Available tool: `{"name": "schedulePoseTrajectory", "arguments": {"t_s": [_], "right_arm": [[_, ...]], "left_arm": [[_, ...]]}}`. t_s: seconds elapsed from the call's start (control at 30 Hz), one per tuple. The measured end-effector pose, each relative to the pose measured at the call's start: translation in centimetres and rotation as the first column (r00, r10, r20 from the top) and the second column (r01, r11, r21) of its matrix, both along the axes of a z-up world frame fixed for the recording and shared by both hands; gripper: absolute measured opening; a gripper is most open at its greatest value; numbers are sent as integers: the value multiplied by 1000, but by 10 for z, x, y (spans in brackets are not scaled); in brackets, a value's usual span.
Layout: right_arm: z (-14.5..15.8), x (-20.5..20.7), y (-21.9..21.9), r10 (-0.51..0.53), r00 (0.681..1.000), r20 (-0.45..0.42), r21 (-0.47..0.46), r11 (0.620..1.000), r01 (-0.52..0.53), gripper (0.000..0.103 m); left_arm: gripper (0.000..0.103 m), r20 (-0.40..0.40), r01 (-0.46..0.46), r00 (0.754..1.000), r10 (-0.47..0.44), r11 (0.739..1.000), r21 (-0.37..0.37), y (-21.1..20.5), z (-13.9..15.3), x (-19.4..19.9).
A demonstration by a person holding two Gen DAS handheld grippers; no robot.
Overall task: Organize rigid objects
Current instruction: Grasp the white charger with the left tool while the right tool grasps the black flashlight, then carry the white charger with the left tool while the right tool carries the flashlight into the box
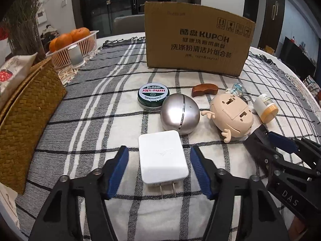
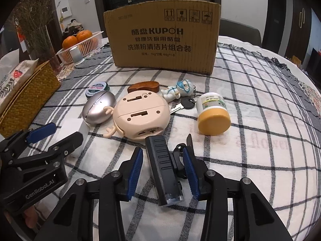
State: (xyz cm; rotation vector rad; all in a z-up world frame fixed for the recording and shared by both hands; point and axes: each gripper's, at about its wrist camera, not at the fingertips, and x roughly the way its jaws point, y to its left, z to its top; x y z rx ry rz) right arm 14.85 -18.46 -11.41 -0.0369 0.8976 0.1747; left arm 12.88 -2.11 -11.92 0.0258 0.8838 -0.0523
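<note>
Both tools are down over their targets. The left tool straddles the white charger at the near middle of the counter, pads either side and a gap showing: not gripping yet. The right tool brackets the black flashlight, apparently just clear of it. Best to centre each piece, squeeze the flat sides evenly, then lift straight toward the far cardboard box.
</note>
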Motion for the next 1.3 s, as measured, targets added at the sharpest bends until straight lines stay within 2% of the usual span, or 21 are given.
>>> {"name": "schedulePoseTrajectory", "arguments": {"t_s": [0.17,0.4,0.63,0.97,1.3], "right_arm": [[-4,3,-1,-8,1000,-15,6,1000,8,40],[-2,0,-4,-24,1000,-16,28,999,24,34],[6,-11,-5,-35,999,5,47,998,35,34],[41,-24,-9,-76,994,78,71,995,71,34],[82,-17,-8,-111,981,160,100,990,96,34]], "left_arm": [[48,-11,6,1000,-6,1000,-2,-2,-3,4],[44,0,32,999,-32,999,-25,-1,0,-1],[44,39,57,998,-56,998,-31,-3,11,-14],[44,107,82,991,-77,996,-42,-2,44,-23],[44,195,110,976,-95,992,-65,0,83,-5]]}}
